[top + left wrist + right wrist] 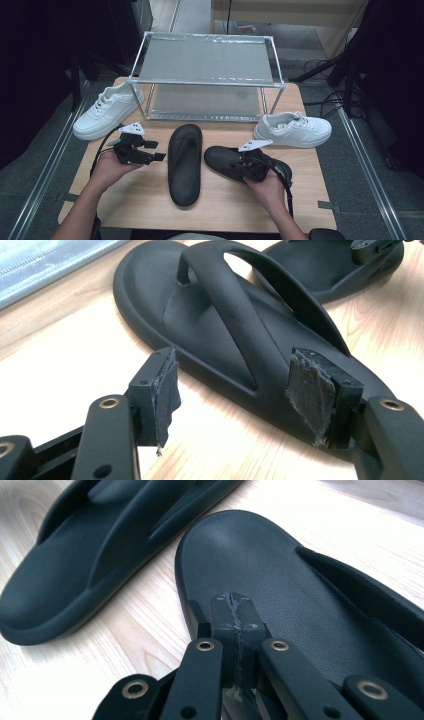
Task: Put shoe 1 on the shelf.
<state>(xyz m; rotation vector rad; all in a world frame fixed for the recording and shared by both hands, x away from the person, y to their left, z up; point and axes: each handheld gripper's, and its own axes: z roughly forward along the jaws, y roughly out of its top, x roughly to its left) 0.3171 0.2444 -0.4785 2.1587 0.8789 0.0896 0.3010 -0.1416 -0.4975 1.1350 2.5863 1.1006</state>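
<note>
Two black flip-flops lie on the wooden table (pixel 140 200). The left flip-flop (pixel 184 165) (pixel 215 325) (pixel 75 565) lies lengthwise at the centre. My left gripper (pixel 157 150) (pixel 237 395) is open just to its left, jaws wide apart and facing its side edge, holding nothing. The right flip-flop (pixel 225 161) (pixel 320 270) (pixel 280 565) lies at an angle beside it. My right gripper (pixel 239 164) (pixel 235 605) is shut, its pads pressed together with nothing visible between them, and its tip is low over one end of this flip-flop's sole.
A white sneaker (pixel 107 110) sits at the back left and another (pixel 292 129) at the back right. A two-shelf metal rack (pixel 207 75) stands at the table's far side. Bare wood runs along the near edge.
</note>
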